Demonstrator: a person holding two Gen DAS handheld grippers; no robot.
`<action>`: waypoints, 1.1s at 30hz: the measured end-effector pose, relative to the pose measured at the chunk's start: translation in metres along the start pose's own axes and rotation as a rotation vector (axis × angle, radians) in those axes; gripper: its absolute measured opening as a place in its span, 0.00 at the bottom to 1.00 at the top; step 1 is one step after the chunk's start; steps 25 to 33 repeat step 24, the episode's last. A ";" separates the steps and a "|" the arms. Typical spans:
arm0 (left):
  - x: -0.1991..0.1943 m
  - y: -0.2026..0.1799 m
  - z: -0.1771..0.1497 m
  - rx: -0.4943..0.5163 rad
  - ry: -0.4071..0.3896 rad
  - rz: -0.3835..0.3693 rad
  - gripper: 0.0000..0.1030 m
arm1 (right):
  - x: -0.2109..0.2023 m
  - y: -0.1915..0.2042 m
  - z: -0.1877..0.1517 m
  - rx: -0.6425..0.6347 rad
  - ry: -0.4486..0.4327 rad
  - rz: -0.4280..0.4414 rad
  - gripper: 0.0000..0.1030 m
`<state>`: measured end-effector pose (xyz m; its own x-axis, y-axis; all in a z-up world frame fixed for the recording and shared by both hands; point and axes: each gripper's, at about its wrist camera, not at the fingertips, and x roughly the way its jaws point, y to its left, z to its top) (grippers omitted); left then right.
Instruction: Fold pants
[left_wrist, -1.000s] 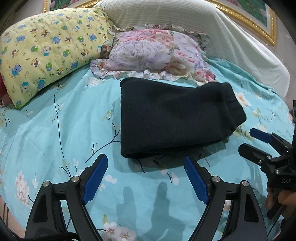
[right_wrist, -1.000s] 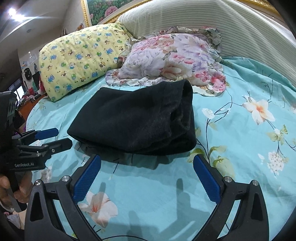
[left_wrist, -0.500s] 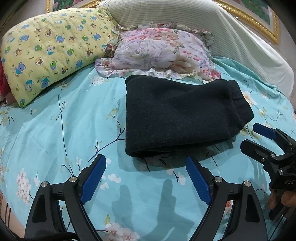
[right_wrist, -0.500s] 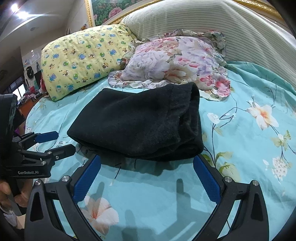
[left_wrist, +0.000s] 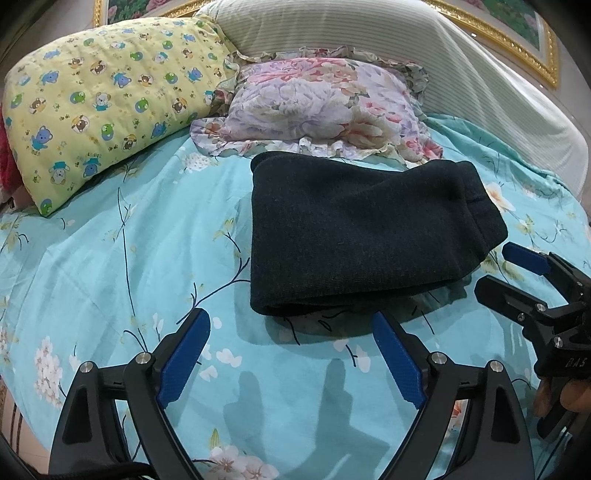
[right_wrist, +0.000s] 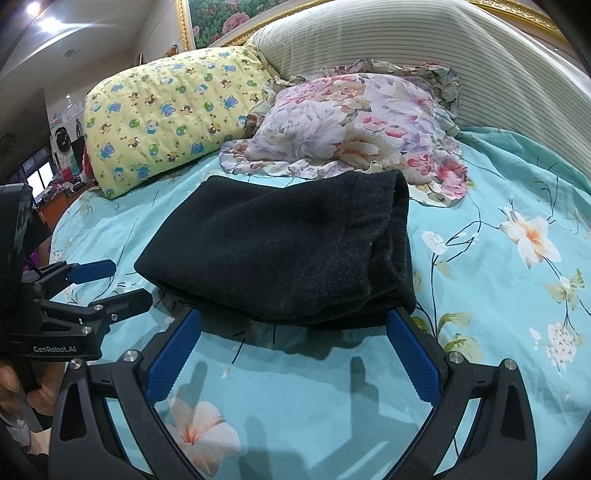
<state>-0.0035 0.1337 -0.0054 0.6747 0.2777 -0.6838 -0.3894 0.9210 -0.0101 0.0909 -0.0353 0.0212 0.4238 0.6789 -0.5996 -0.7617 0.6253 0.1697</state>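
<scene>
The black pants (left_wrist: 354, 236) lie folded in a thick rectangle on the turquoise flowered bedsheet (left_wrist: 110, 266), just in front of the floral pillow. They also show in the right wrist view (right_wrist: 280, 251), with the stacked open edges on the right side. My left gripper (left_wrist: 291, 328) is open and empty, just short of the bundle's near edge. My right gripper (right_wrist: 295, 325) is open and empty at the bundle's near right edge. Each gripper also shows in the other's view: the right one (left_wrist: 506, 266) and the left one (right_wrist: 118, 280), both open.
A yellow cartoon-print pillow (left_wrist: 103, 99) lies at the back left and a floral ruffled pillow (left_wrist: 321, 107) behind the pants. A striped cushion (left_wrist: 369, 33) leans against the gold-framed headboard. Room furniture shows at the far left (right_wrist: 40, 177).
Both grippers have drawn back slightly from the folded pants and stayed open. The pants have not moved on the sheet.
</scene>
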 end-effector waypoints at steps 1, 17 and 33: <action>0.000 0.000 0.000 0.001 0.001 -0.001 0.88 | 0.000 0.000 0.000 0.001 -0.003 -0.004 0.97; -0.013 -0.004 0.010 0.008 -0.059 0.012 0.88 | -0.010 -0.013 0.005 0.042 -0.022 -0.019 0.97; -0.015 -0.009 0.012 0.014 -0.061 0.008 0.88 | -0.011 -0.020 0.009 0.066 -0.026 -0.031 0.98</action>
